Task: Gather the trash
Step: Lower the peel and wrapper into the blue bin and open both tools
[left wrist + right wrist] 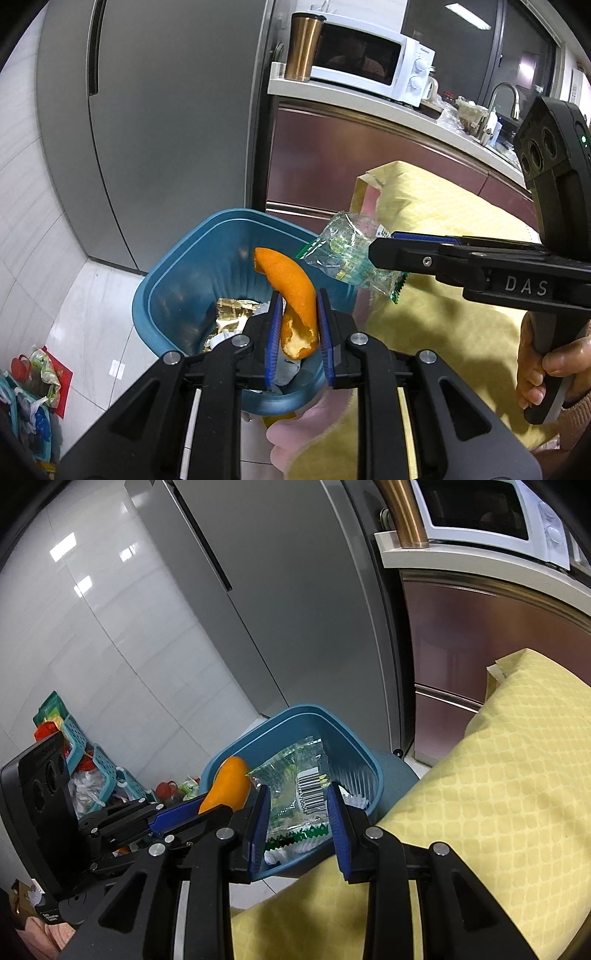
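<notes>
Black linkage arms fill the bottom of both wrist views, each ending in two ridged blue pads. Between the pads of the left gripper (298, 334) sits a curled strip of orange peel (295, 299), smooth and bright orange outside, pale and pithy where its lower edge is torn; the pads press its sides, so the left gripper is clamped on the peel. It hangs over the open mouth of a blue plastic bin (177, 273), a rounded-rectangle tub with a thick rolled rim and ribbed inner walls. Inside the bin lie crumpled gold foil wrappers (231, 314) and some white scraps of paper or plastic.

From the right comes the right gripper (298, 812), held by a hand (543, 373) on its grip. It is closed on a crinkled clear plastic wrapper (299, 797) with green printing, a zigzag-cut green edge and a white barcode label. In the right wrist view the wrapper stretches between the pads, above the bin's near side; in the left wrist view it sticks out past the fingertip near the bin's rim.

Beside the bin, a table carries a yellow cloth (498, 794) with a woven grid pattern. Behind stand a tall grey refrigerator (166, 110), glossy white floor tiles, and a counter with a white microwave (369, 62) and a copper-coloured metal tumbler (303, 46). Blue perforated baskets (99, 771) of mixed clutter sit on the floor.
</notes>
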Motion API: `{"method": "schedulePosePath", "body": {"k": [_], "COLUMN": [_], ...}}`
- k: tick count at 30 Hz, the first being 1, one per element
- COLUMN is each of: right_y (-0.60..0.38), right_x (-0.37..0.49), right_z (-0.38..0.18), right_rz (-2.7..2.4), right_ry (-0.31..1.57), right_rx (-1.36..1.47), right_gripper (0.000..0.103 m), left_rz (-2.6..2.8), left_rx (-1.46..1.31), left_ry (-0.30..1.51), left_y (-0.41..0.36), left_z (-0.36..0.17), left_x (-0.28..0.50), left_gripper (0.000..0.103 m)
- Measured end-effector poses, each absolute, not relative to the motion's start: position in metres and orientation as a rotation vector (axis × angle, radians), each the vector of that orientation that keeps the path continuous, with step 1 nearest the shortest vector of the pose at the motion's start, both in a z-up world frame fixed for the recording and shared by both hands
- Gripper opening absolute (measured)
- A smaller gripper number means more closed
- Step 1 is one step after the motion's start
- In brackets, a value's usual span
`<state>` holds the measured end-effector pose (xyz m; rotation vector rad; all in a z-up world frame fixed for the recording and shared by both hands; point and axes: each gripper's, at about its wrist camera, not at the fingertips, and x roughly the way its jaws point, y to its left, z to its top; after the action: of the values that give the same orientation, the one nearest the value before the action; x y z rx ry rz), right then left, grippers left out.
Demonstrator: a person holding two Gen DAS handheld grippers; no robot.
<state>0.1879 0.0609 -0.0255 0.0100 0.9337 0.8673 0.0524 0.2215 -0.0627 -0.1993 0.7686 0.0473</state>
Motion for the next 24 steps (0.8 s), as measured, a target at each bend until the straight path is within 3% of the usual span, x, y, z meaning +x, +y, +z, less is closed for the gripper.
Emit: {"method": "schedulePosePath", "body": {"k": [17,24], "right_y": [0.103,0.098], "right_x": [0.202,0.202], "right_z": [-0.047,-0.050], "right_rz": [0.846,0.855], "right_ry": [1.022,1.029], "right_rx": [-0.056,-0.030], "right_gripper": [0.032,0.033], "left_rz": [0.093,0.089], "left_rx": [-0.258,-0.293], "left_ry": [0.835,0.856], "left_y": [0.249,0.252], "left_z": [-0.102,-0.115], "left_x": [0.084,0.087], "left_gripper": [0.021,0.027]}}
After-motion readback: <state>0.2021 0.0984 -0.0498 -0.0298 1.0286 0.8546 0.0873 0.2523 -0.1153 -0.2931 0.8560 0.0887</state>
